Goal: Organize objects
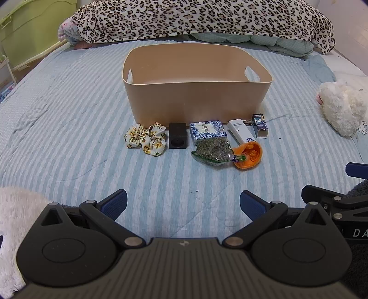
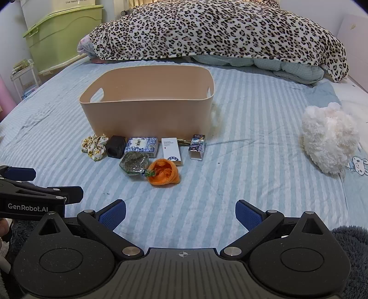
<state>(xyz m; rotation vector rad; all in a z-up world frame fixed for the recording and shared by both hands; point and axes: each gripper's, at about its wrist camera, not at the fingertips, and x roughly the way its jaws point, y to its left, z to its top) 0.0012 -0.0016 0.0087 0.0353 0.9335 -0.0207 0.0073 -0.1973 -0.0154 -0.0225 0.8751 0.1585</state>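
A tan bin (image 1: 195,99) (image 2: 147,115) stands on the striped bed. In front of it lie a floral scrunchie (image 1: 146,139) (image 2: 94,147), a black cube (image 1: 177,138) (image 2: 116,146), a blue patterned box (image 1: 208,132) (image 2: 141,145), a white box (image 1: 241,133) (image 2: 171,149), a small purple box (image 1: 260,125) (image 2: 197,147), a bag of dried herbs (image 1: 212,150) (image 2: 134,162) and an orange pouch (image 1: 249,155) (image 2: 164,172). My left gripper (image 1: 183,203) and right gripper (image 2: 180,212) are open and empty, well short of the row.
A leopard-print blanket (image 1: 202,20) (image 2: 216,34) is piled behind the bin. A white plush toy (image 1: 342,108) (image 2: 329,140) lies at the right. A green storage box (image 1: 30,30) (image 2: 62,34) stands off the bed at the far left.
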